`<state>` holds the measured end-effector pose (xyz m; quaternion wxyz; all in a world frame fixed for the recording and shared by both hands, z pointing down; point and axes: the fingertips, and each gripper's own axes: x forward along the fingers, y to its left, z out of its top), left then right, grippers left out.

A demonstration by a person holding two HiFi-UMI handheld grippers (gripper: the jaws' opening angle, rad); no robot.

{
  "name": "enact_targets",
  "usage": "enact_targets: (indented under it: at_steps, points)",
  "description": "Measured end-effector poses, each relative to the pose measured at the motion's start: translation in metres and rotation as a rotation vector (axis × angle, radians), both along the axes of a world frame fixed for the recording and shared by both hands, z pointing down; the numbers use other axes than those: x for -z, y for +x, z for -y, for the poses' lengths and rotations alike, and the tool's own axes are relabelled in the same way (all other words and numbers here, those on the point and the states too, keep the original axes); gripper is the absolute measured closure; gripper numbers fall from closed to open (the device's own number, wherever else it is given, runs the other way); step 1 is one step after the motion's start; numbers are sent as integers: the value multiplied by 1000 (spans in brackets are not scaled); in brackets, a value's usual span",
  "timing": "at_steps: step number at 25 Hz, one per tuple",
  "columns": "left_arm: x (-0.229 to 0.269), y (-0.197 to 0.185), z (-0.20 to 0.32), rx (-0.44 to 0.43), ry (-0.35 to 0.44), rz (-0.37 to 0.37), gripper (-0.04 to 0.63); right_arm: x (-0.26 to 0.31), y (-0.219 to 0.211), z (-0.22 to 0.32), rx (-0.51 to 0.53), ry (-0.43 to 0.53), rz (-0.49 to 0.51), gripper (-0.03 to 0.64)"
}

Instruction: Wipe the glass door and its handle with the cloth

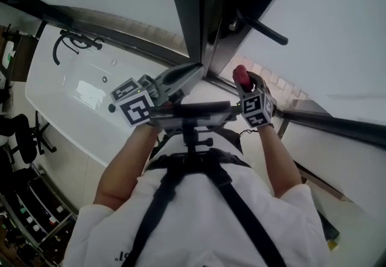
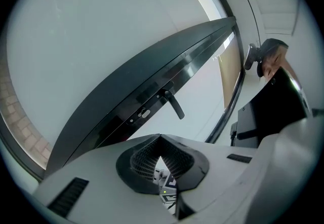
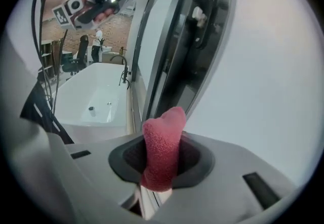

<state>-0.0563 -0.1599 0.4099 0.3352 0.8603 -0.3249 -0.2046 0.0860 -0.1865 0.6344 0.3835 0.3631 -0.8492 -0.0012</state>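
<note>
The glass door's dark frame rises ahead of me, with frosted panes on both sides and a black lever handle on its right face. My right gripper is shut on a folded red cloth, just below the frame's lower end. In the right gripper view the cloth stands up between the jaws, near the frame. My left gripper is shut and holds nothing, its tip by the frame's left edge. The left gripper view shows the handle above the left gripper.
A white bathtub with a black faucet lies to the left. Black office chairs stand beyond it. A dark sill rail runs off to the right. Tiled floor shows beside the right gripper.
</note>
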Motion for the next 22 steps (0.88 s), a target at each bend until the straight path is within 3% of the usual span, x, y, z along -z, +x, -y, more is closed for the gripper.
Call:
enact_targets:
  at_steps: [9,22]
  points:
    - [-8,19,-4,-43,-9,-6,603,66,-11,-8,-58,9,272,518]
    - [-14,42,-18,-107,-3,-41,603,147,-14,-20,-75,102,459,515]
